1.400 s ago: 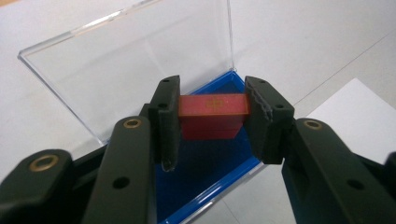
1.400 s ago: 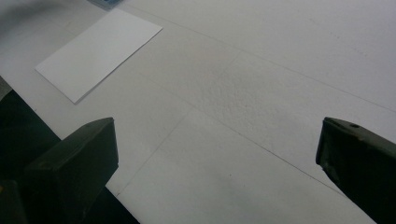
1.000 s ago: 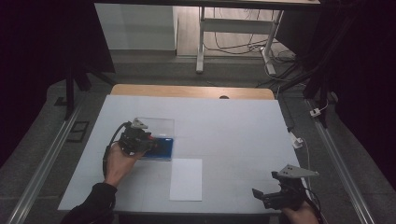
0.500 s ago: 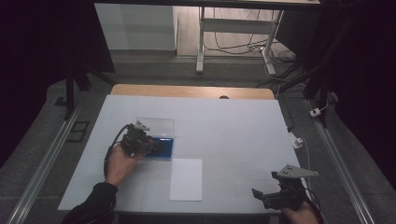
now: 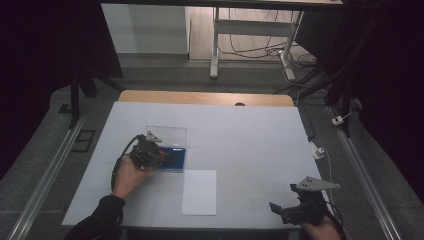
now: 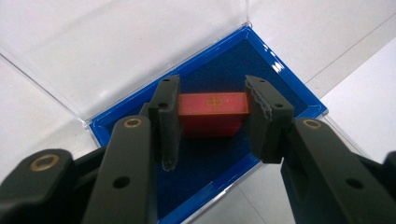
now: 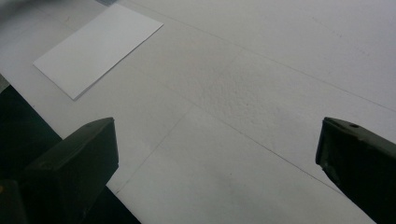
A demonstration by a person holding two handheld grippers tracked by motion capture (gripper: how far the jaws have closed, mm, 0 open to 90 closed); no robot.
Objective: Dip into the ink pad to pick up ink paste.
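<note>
A small red block (image 6: 212, 109) with a gold mark on top sits in the blue felt-lined tray (image 6: 280, 88) of an open case. The case's clear lid (image 6: 116, 46) lies flat behind it. My left gripper (image 6: 214, 100) is shut on the red block, with a pad against each end. From the high view, the left gripper (image 5: 161, 152) reaches over the blue tray (image 5: 177, 159) at the table's left middle. My right gripper (image 5: 277, 209) rests near the front right edge. In the right gripper view, the right gripper (image 7: 217, 154) stands open over bare table.
A white sheet of paper (image 5: 200, 192) lies on the table in front of the case, and the same paper (image 7: 98, 46) lies to the upper left in the right gripper view. The clear lid (image 5: 167, 134) takes the space behind the tray. A white cable (image 5: 320, 152) hangs at the right edge.
</note>
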